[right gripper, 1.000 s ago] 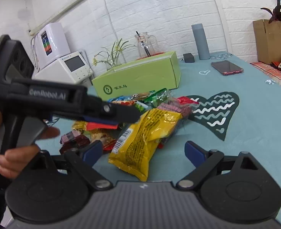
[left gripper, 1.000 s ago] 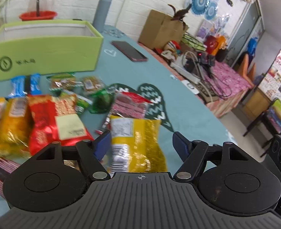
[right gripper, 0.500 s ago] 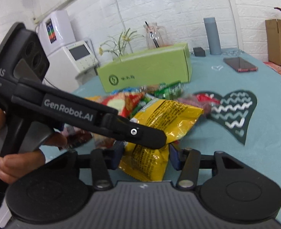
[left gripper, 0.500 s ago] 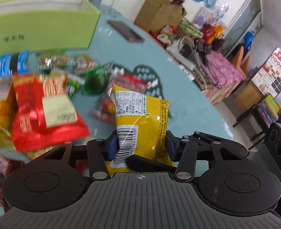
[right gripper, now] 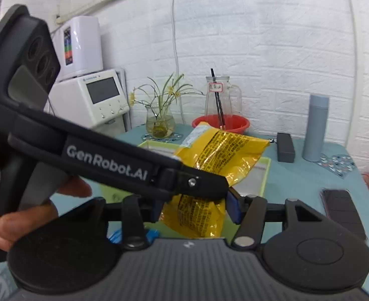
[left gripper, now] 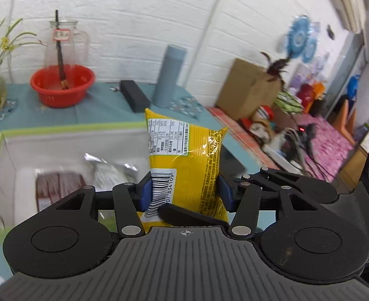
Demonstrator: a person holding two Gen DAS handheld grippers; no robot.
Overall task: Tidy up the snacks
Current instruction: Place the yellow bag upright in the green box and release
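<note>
A yellow snack bag [left gripper: 184, 150] hangs above the open green box [left gripper: 71, 128], held by both grippers at once. My left gripper [left gripper: 183, 193] has its blue pads pressed on the bag's lower sides, and its jaws are easing open. In the right wrist view the same bag [right gripper: 224, 150] sits between the pads of my right gripper [right gripper: 195, 208], whose jaws are also opening slightly. The left gripper's body [right gripper: 104, 160], held by a hand [right gripper: 21, 220], crosses in front of the bag there. Inside the box lie a dark red pack [left gripper: 59, 183] and a silver pack [left gripper: 109, 173].
Behind the box on the teal tablecloth stand a red basin [left gripper: 61, 85] with a glass pitcher, a grey bottle [left gripper: 168, 75], a black case [left gripper: 134, 95] and a plant vase [right gripper: 159, 123]. A phone [right gripper: 342, 210] lies to the right. A cardboard box [left gripper: 249, 87] stands beyond the table's right edge.
Both grippers closed on the yellow bag, lifted it off the snack pile and carried it forward until it hung over the green box.
</note>
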